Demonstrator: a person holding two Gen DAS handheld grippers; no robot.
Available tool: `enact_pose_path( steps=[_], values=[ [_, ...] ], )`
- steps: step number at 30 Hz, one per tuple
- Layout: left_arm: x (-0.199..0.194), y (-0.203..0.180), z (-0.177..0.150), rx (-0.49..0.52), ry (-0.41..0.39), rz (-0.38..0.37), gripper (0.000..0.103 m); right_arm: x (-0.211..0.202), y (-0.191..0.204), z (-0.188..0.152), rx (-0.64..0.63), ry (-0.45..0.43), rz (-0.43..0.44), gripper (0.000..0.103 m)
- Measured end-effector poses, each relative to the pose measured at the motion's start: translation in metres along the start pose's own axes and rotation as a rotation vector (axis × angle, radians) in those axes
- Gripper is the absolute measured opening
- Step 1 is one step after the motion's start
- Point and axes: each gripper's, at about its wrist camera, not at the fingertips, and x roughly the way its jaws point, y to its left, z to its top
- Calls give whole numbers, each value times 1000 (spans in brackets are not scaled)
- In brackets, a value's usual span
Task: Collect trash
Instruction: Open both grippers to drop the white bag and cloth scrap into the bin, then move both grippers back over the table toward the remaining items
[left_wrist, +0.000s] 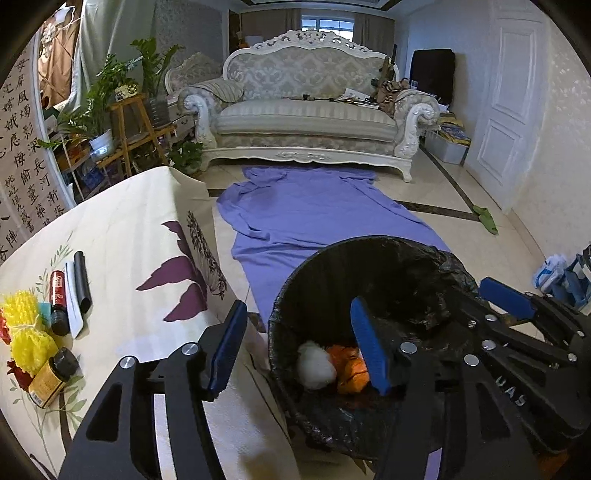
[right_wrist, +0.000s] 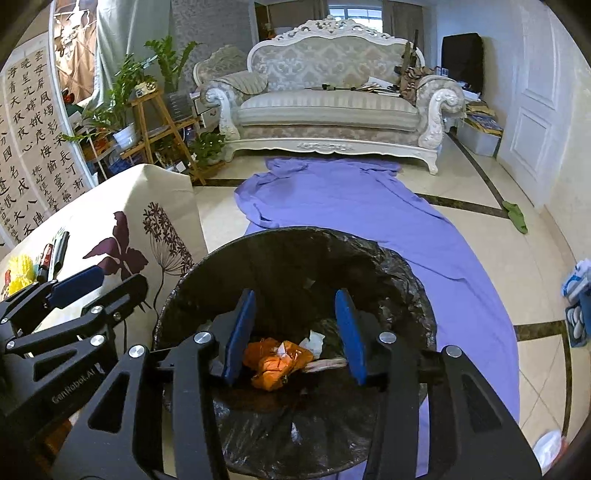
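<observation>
A black bin (left_wrist: 417, 258) with a black liner stands on the floor beside the table; it also shows in the right wrist view (right_wrist: 207, 258). Inside lie an orange wrapper (right_wrist: 277, 363) and white crumpled paper (left_wrist: 314, 363). My right gripper (right_wrist: 295, 332) is open and empty, directly above the bin's mouth. My left gripper (left_wrist: 299, 347) is open and empty, at the bin's left rim next to the table edge. On the table lie yellow mesh scraps (left_wrist: 26, 332), a red-labelled bottle (left_wrist: 59, 299), a yellow-labelled bottle (left_wrist: 53, 376) and a black tube (left_wrist: 83, 284).
The table (left_wrist: 129, 236) wears a cream floral cloth. A purple sheet (left_wrist: 317, 210) covers the floor between bin and white sofa (left_wrist: 306, 118). Plant stands (left_wrist: 133, 125) are at the left, a white door (left_wrist: 509, 103) at the right, green slippers (left_wrist: 485, 218) on the tiles.
</observation>
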Motion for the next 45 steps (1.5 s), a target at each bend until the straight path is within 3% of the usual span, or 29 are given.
enact_pose_path(
  steps=[7, 17, 32, 45],
  values=[
    [-12, 16, -4, -47, -3, 31, 69, -5, -2, -1, 16, -1, -6, 51],
    [-51, 68, -30, -141, -14, 121, 70, -10, 37, -6, -23, 19, 58, 57],
    [-110, 195, -94, -362, 7, 383, 70, -28, 184, -21, -256, 37, 265, 65],
    [-147, 265, -138, -518, 5, 489, 70, -30, 288, -34, -413, 86, 383, 66]
  ],
)
